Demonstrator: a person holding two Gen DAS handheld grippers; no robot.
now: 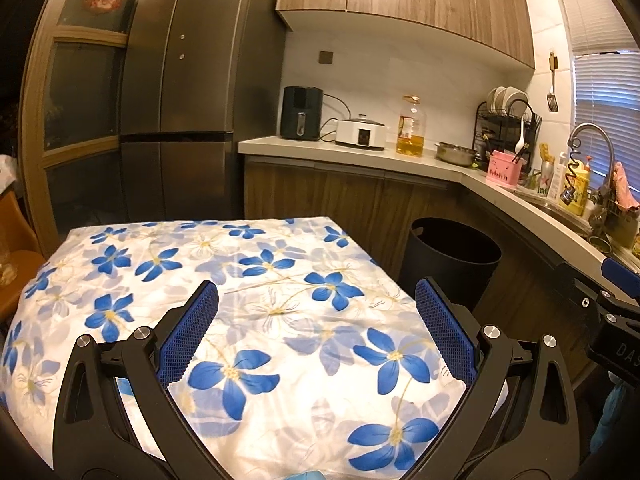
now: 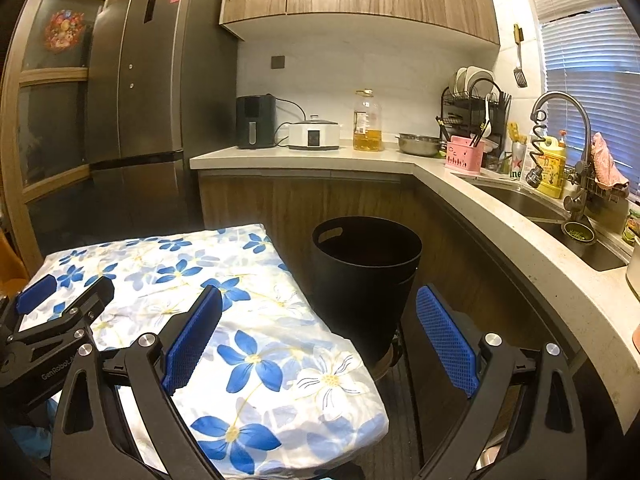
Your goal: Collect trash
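Apparently at either the start or the end of collection: both views show a tabletop (image 1: pixel 248 320) covered by a blue-flowered cloth, and no loose trash is visible anywhere on it. The left hand-held gripper (image 1: pixel 316 320) hovers over the near edge of the tabletop with its blue pads spread wide and nothing between them. The right hand-held gripper (image 2: pixel 320 324) hangs off the tabletop's right edge, likewise spread and empty, pointing toward the black trash bin (image 2: pixel 366 280), which stands on the floor just beside the tabletop's far right corner, against the kitchen cabinets. The bin's interior is too dark to tell whether it holds anything. A scrap of light-blue material shows at the lower margin of the left view, but its nature cannot be made out. Judged from this, no item is in hand; whether trash remains elsewhere, outside the views, cannot be determined.
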